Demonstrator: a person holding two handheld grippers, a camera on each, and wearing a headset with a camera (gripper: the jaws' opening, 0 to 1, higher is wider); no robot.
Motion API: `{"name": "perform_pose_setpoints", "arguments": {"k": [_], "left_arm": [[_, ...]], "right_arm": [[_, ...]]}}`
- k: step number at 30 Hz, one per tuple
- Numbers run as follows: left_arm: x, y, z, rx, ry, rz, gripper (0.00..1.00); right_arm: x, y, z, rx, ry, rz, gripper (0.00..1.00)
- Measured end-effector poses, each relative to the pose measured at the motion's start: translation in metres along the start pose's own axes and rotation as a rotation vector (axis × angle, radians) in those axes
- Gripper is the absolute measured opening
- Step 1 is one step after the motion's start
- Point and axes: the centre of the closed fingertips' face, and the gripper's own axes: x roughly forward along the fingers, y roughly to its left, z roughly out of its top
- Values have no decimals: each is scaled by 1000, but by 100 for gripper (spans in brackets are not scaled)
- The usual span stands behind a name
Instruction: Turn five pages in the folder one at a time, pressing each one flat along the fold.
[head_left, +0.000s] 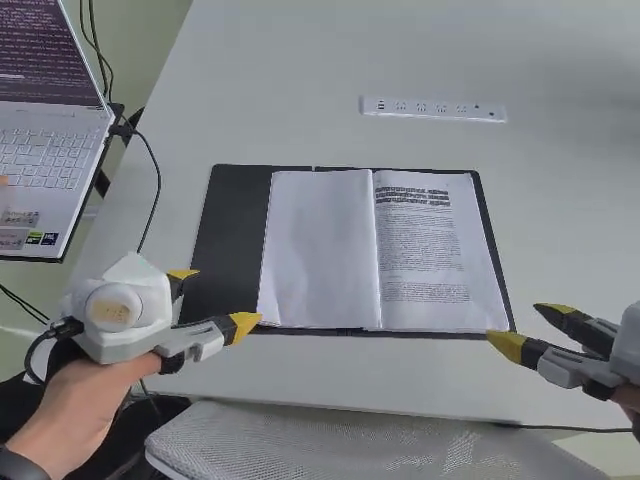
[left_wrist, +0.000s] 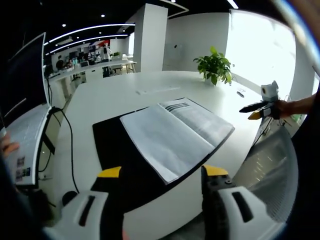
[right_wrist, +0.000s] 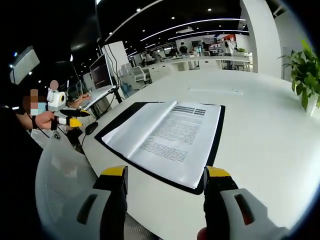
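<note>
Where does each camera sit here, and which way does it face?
Head view: on the headset, facing forward and down at the open folder on the white table; left gripper, hand and right gripper at bottom corners.
Left gripper view: off the folder's near left corner, facing across it toward the right gripper; own jaws apart.
Right gripper view: off the near right corner, facing the left gripper; own jaws apart.
Shared: all see the folder.
</note>
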Motion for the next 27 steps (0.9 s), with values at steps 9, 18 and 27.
{"name": "perform_pose_setpoints", "arguments": {"k": [9, 18, 27], "left_arm": [[-6, -2, 3, -12, -15, 11, 62], [-7, -4, 8, -18, -30, 15, 63], [-9, -2, 8, -23, -33, 24, 63]], "right_arm": [[-5, 4, -3, 27, -7, -25, 65], [-11, 3, -1, 43, -26, -40, 67], [-11, 1, -3, 51, -24, -52, 67]]}}
